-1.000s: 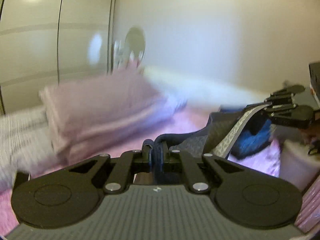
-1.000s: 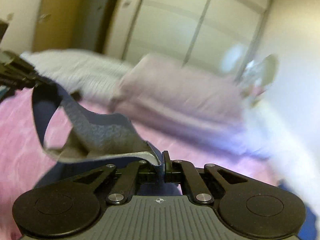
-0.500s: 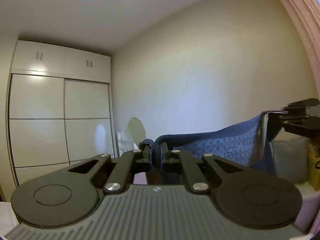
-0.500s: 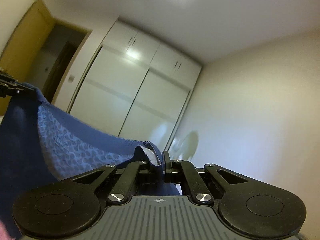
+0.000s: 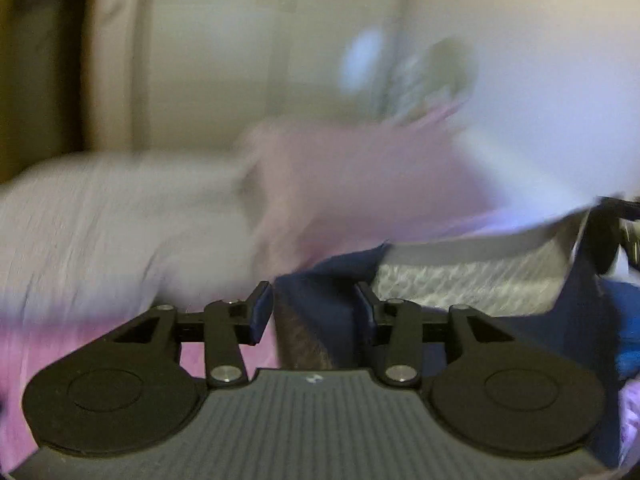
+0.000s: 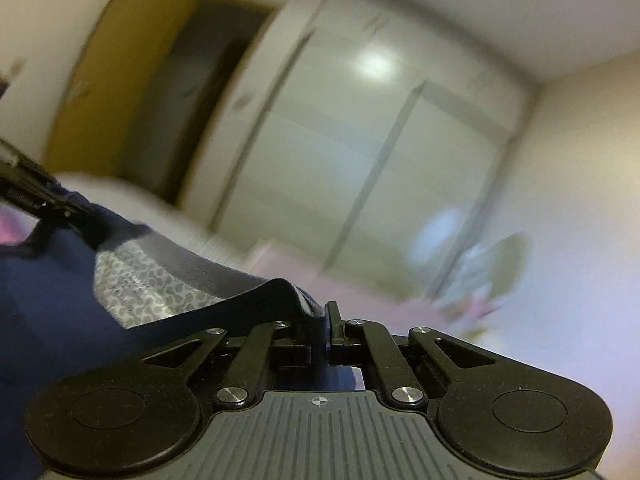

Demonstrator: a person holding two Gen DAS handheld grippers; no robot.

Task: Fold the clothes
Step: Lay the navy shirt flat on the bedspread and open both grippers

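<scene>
Pink bedsheet point(image 5: 48, 360) and blurred pillows below, left gripper point(image 5: 312, 308) just opening off the navy garment point(image 5: 320, 304), right gripper point(image 6: 320, 336) still pinching it.

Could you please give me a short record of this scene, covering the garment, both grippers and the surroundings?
Garment: navy garment with a pale patterned inside, stretched between the two grippers.
Left gripper: jaws have just been opening and stand apart, with navy fabric loose between them.
Right gripper: jaws have just been opening but look close together, with the garment's edge between them.
Surface: pink bedcover.
Background: blurred pillows, white wardrobe.
</scene>
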